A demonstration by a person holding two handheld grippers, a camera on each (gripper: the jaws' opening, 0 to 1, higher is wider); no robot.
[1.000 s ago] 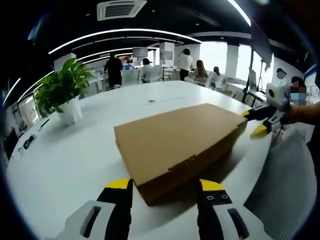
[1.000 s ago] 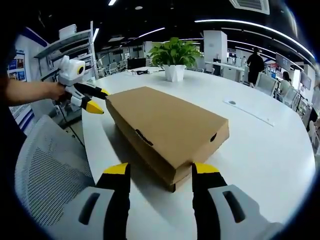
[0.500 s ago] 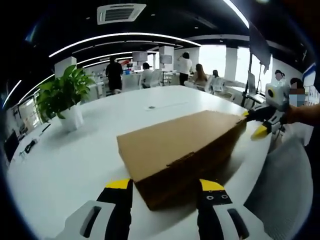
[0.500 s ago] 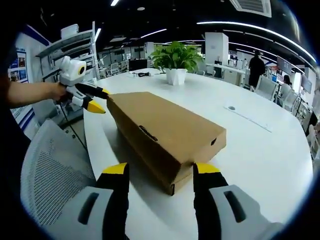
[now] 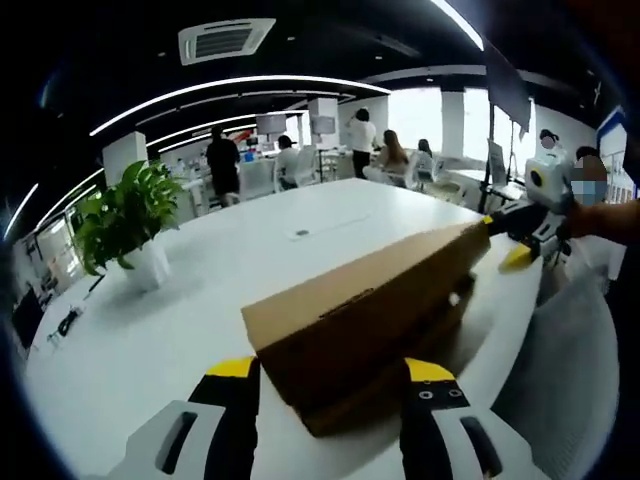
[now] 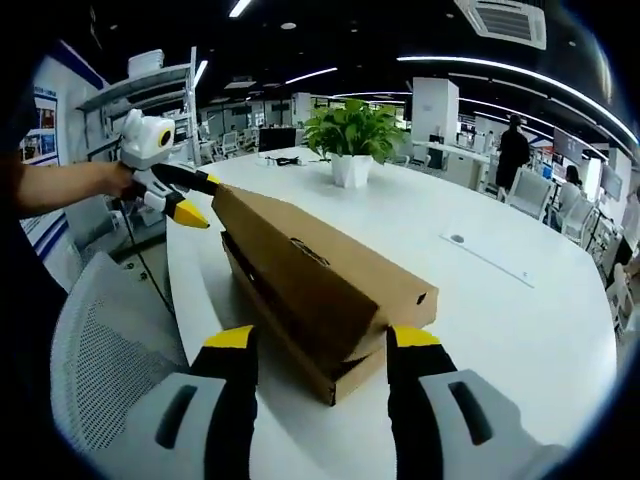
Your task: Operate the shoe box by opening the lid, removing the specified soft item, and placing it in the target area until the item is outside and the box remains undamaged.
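Two yellow-tipped jaws of the left gripper [image 5: 331, 372] are seen spread apart in the left gripper view, with a corner of the plain brown cardboard shoe box [image 5: 365, 310] lying just ahead of and between them on the round white table [image 5: 170, 330]. Its lid is seen tilted up from the base, a dark gap showing beneath. At the far end, the right gripper [image 5: 505, 240] is touching the lid.

Seen from the right gripper view, the right gripper [image 6: 320, 345] is likewise spread, the box [image 6: 310, 285] just ahead, lid raised along the near side. The left gripper [image 6: 195, 200] is met at the far corner; whether it pinches the lid cannot be told. A potted green plant [image 6: 352, 135] stands beyond.
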